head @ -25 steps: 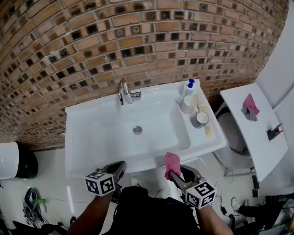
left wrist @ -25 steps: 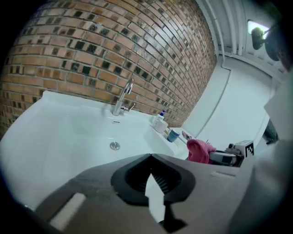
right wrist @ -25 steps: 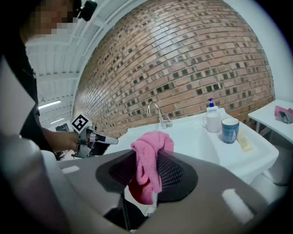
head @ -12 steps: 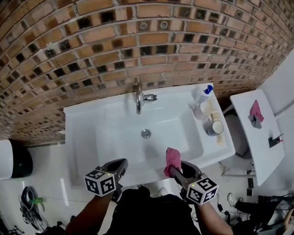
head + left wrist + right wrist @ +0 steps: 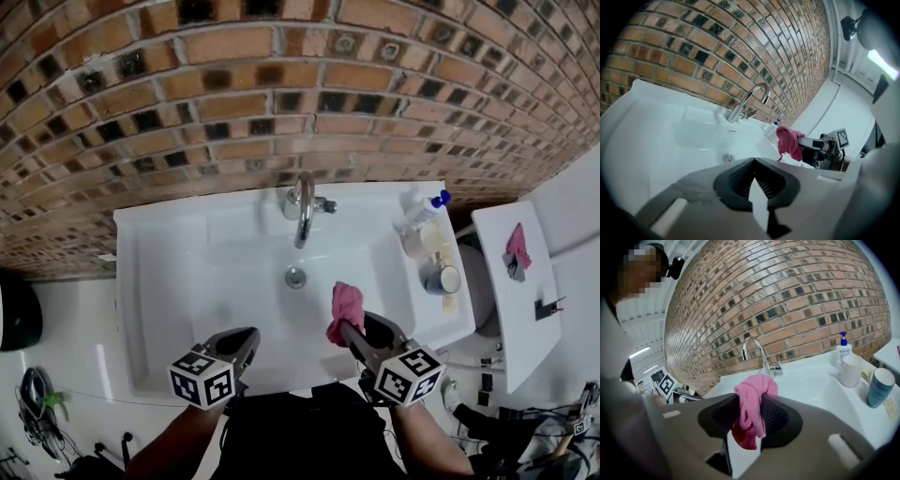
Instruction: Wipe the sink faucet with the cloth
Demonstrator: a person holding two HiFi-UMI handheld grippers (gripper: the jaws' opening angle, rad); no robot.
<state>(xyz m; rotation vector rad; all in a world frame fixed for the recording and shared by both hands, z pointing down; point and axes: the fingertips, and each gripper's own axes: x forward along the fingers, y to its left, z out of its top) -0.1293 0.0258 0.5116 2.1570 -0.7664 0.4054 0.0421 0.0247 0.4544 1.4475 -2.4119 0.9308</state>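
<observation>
The chrome faucet (image 5: 302,208) arches over the white sink (image 5: 178,272) at the back rim, under the brick wall. My right gripper (image 5: 347,328) is shut on a pink cloth (image 5: 345,307) and hovers over the basin's front right, short of the faucet. In the right gripper view the cloth (image 5: 751,404) hangs bunched between the jaws, with the faucet (image 5: 757,355) ahead. My left gripper (image 5: 246,339) is shut on nothing above the sink's front edge. In the left gripper view the faucet (image 5: 749,101) and the cloth (image 5: 789,143) both show.
A pump bottle (image 5: 424,210), a white cup (image 5: 417,239) and a blue-grey cup (image 5: 444,278) stand on the sink's right ledge. A drain (image 5: 295,277) sits mid-basin. A white shelf (image 5: 502,309) at the right holds another pink cloth (image 5: 516,246). A black bin (image 5: 14,314) is at the left.
The view has closed in on the sink. My right gripper has carried the cloth from the front edge forward over the basin. The left gripper stays at the front edge.
</observation>
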